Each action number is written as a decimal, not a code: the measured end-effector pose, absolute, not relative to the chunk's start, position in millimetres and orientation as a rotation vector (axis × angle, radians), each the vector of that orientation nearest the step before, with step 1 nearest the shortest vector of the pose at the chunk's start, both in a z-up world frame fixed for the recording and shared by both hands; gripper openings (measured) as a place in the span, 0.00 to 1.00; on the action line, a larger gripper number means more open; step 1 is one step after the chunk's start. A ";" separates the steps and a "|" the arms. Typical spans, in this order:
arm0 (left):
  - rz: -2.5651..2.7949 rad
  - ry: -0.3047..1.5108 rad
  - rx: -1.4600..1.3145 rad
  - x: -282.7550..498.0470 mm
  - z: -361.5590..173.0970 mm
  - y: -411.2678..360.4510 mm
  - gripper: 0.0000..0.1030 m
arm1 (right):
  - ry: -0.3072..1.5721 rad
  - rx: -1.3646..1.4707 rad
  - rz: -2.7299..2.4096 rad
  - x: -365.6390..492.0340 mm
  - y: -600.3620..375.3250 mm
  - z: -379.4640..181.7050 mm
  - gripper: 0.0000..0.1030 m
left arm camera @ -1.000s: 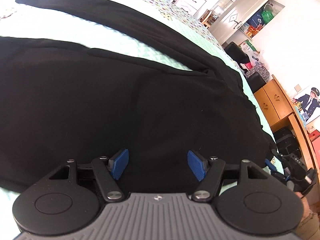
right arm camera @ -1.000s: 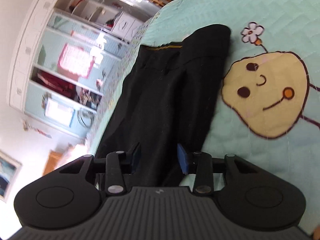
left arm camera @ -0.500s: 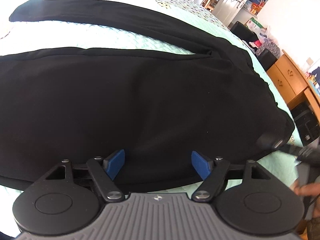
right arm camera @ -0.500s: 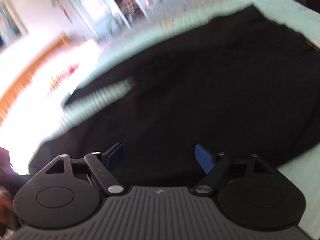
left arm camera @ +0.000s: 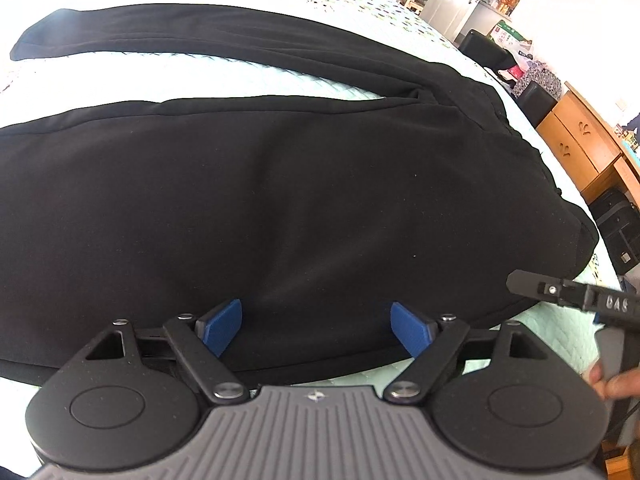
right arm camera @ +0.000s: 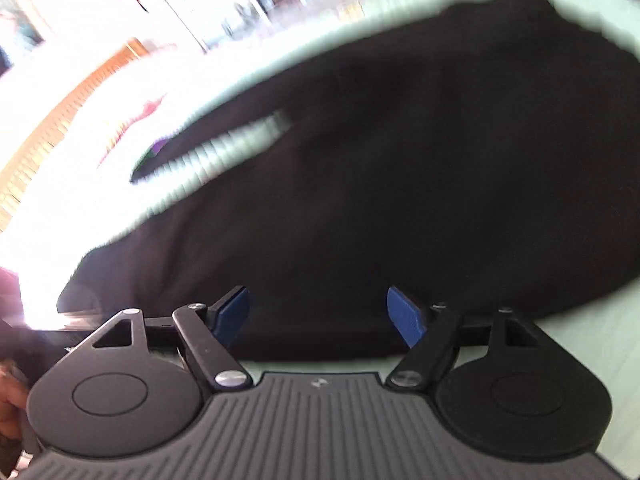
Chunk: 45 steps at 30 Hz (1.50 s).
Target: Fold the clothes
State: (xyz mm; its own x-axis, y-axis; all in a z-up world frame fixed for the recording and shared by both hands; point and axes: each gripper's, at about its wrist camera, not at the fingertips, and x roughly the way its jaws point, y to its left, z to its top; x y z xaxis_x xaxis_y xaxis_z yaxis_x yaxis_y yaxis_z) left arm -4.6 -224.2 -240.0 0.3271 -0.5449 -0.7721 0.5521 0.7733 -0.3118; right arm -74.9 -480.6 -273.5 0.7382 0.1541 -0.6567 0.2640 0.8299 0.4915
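Black trousers [left arm camera: 280,200] lying flat on the pale green quilt [left arm camera: 280,84], left gripper [left arm camera: 316,326] hovering over their near edge, jaws opening, right gripper [right arm camera: 318,314] likewise, wide apart but closing, nothing pinched.

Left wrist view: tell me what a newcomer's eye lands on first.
The black trousers fill the middle, spread flat on the pale mint quilt, one leg stretching away to the upper left. In front of them the left tongs hover over the near hem, blue pads apart and opening with nothing pinched. At the right edge the right tongs poke in beside an orange wooden cabinet.
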 end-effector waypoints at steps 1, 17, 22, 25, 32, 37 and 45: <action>-0.718 1.008 0.012 -4.9 -239.6 -224.8 0.82 | 0.722 0.608 -0.065 -79.3 -480.4 -273.0 0.74; -0.750 1.012 -0.009 -2.6 -240.5 -225.5 0.89 | 0.731 0.750 -0.041 -82.7 -465.6 -264.3 0.79; -0.762 1.007 -0.009 -3.8 -241.1 -227.0 0.93 | 0.729 0.741 0.005 -70.6 -466.0 -239.3 0.79; -0.773 1.005 -0.016 -3.7 -241.4 -224.8 0.93 | 0.784 0.763 0.020 -70.1 -457.0 -254.3 0.79; -0.794 0.958 -0.149 5.5 -224.6 -183.7 0.80 | 0.740 0.821 0.021 -82.8 -467.3 -265.2 0.74; -0.712 0.824 -0.235 22.3 -200.6 -141.7 0.81 | 0.735 0.804 0.017 -87.1 -464.5 -263.5 0.74; -0.482 0.955 -0.241 45.6 -238.4 -106.9 0.74 | 0.736 0.807 0.017 -92.5 -448.8 -280.8 0.74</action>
State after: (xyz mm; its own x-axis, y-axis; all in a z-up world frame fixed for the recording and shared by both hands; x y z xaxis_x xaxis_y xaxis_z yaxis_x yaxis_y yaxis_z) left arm 45.6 -106.9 -238.4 0.4828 -0.4949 -0.7225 0.2871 0.8689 -0.4033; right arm -92.5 -448.8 -280.8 0.7550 0.2822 -0.5919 0.2548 0.7054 0.6614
